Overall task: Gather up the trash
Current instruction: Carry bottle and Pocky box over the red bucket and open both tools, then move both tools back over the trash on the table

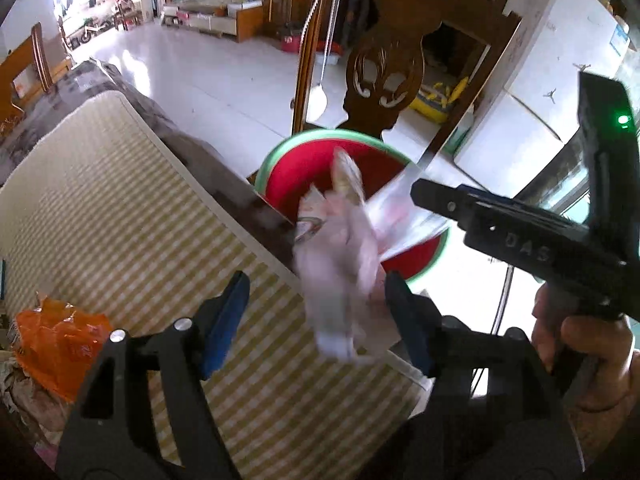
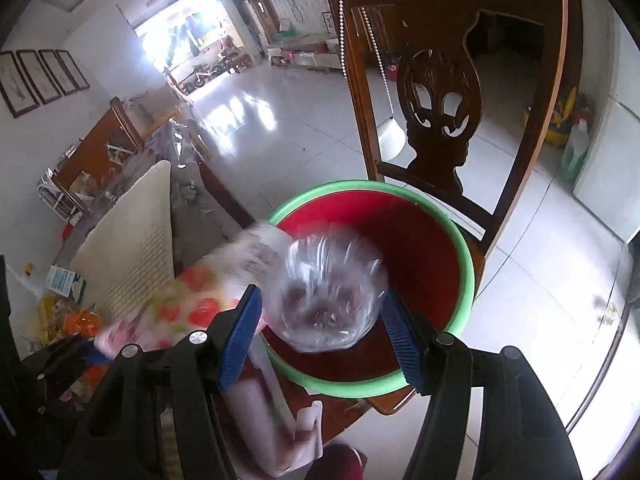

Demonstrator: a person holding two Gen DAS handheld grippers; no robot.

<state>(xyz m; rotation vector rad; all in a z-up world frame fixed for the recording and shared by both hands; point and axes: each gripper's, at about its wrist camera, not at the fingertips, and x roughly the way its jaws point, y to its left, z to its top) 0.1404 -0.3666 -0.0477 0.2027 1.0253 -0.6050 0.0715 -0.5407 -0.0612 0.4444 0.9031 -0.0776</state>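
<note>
Two grippers work above a carved wooden chair (image 2: 440,92) whose seat bears a red basin (image 2: 424,248) with a green rim. "DAS" reads on the right gripper's (image 2: 320,338) black body, seen only from the left wrist view. That view also shows the checked mat (image 1: 120,208) and an orange wrapper (image 1: 60,336) at near left. Left gripper (image 1: 316,324) stands spread, a blurred pale wrapper (image 1: 344,280) between its fingers. Right gripper, also spread, frames a clear plastic bag (image 2: 332,288) over the basin.

Left gripper (image 1: 316,320) jaws wide apart, pointed forward. Right gripper (image 2: 320,320) spread wide too, reaching in from the right, hand (image 1: 584,360) wrapped round its handle.
</note>
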